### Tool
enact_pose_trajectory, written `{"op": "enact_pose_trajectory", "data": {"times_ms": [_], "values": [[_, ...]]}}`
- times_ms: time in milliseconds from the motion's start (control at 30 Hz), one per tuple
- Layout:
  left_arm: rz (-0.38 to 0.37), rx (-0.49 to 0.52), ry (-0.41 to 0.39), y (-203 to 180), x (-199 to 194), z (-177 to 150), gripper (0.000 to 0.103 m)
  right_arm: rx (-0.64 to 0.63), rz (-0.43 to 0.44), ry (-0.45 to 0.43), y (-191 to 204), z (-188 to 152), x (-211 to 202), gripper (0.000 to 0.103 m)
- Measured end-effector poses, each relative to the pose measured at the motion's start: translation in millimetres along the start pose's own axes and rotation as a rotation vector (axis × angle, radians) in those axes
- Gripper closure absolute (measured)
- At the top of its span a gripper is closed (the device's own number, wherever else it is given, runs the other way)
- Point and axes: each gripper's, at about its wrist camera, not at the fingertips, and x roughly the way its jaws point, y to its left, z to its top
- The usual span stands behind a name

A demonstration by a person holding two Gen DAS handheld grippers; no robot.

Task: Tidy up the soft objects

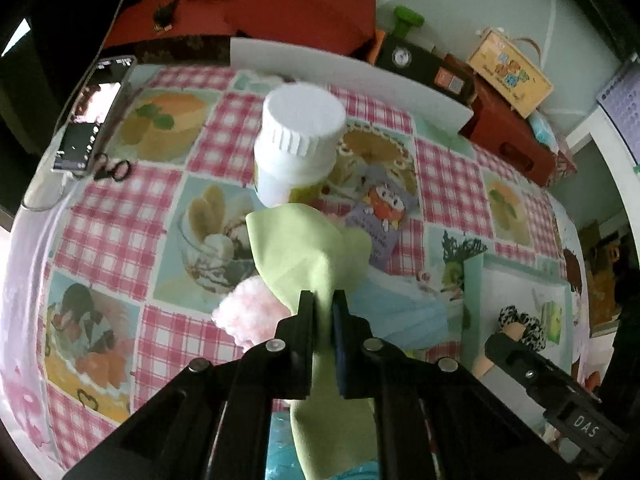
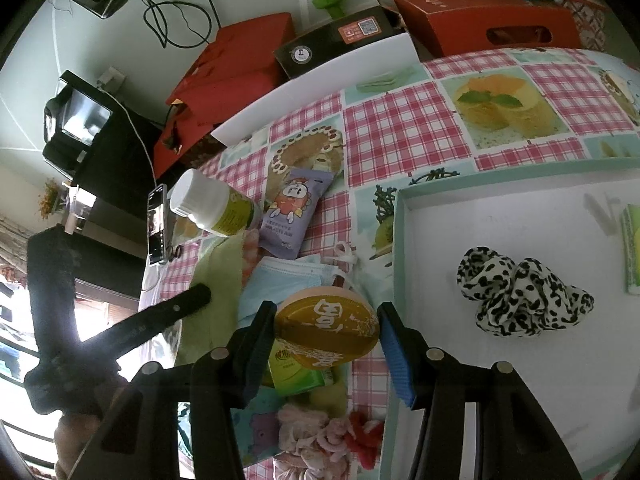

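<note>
Green cloth [image 1: 304, 248] — pinched by left gripper [image 1: 323, 300] | right gripper [image 2: 326, 316] — spread around round tin [image 2: 326, 332]

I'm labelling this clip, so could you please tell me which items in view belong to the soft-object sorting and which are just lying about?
Part of the job:
- green cloth, pinched in the left gripper
- spotted scrunchie, in the white tray
- blue face mask
- pink fluffy item

Just lying about:
- white-capped bottle
- purple snack packet
- round tin, between the right gripper's fingers
- phone
</note>
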Motion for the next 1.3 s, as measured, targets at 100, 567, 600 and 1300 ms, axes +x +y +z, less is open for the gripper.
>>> {"op": "enact_pose_trajectory", "data": {"times_ms": [100, 567, 600, 1300], "values": [[-0.019, -0.011, -0.022, 1.7, -5.9, 1.4, 0.096, 0.000, -0.001, 0.000, -0.1, -0.1, 0.0, 0.048], [-0.111, -0.035, -0.149, 4.4, -53.1, 8.5, 0.096, -0.008, 0.017, -0.026, 3.9, 2.5, -11.5, 0.048], [-0.114, -0.034, -0.161, 4.4, -58.0, 8.5, 0.096, -0.009, 0.018, -0.029, 3.9, 2.7, -12.7, 0.048], [-0.160, -0.061, -0.137, 9.9, -49.3, 10.9, 0.096, -0.001, 0.031, -0.053, -0.7, 3.8, -20.9, 0.048]]}}
